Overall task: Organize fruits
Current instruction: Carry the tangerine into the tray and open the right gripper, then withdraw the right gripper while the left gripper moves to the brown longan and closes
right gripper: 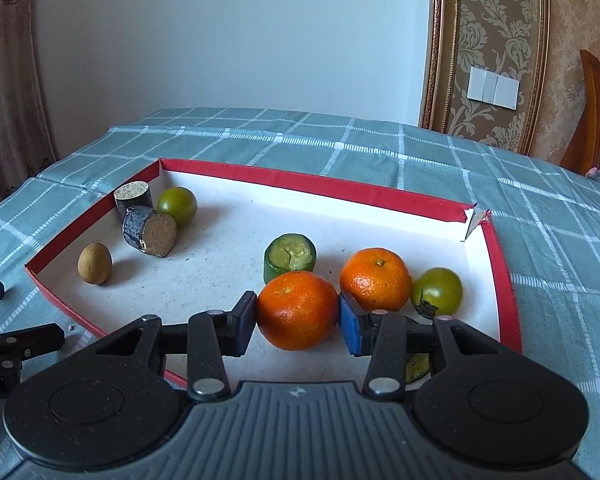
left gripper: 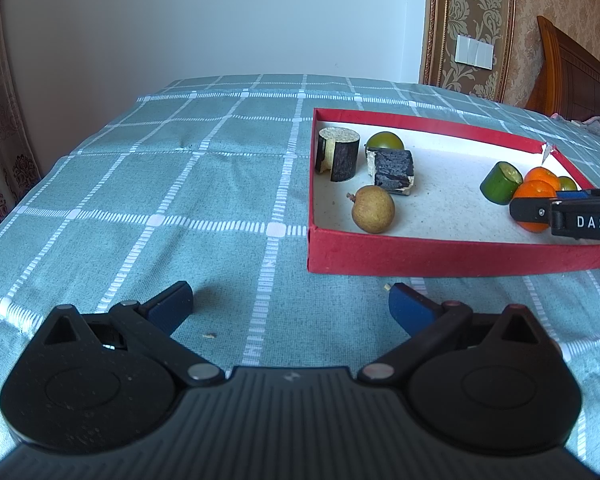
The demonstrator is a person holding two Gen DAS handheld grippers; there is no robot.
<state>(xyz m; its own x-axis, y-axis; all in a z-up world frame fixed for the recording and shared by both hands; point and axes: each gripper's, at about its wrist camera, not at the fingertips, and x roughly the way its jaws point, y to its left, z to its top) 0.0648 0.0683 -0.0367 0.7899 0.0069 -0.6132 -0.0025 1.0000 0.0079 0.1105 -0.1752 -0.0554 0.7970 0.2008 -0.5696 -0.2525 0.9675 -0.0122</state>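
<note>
my right gripper (right gripper: 298, 322) is clamped on an orange tangerine (right gripper: 298, 310), a blue pad pressing each side, low in the centre of the right wrist view, just over the white floor of the red tray (right gripper: 504, 280). right behind it, a 2nd tangerine (right gripper: 376, 278), with a green fruit (right gripper: 438, 290) touching it at the right. a green cut cylinder (right gripper: 290, 258) stands just behind my held fruit. upper left of the tray: 2 dark cut cylinders (right gripper: 150, 230), another green fruit (right gripper: 177, 205), and a brown longan (right gripper: 95, 263) near the left wall. my left gripper (left gripper: 290, 304) hangs wide apart, nothing between its fingers, over the green checked cloth (left gripper: 140, 184) at the bottom of the left wrist view, outside the tray's near wall.
</note>
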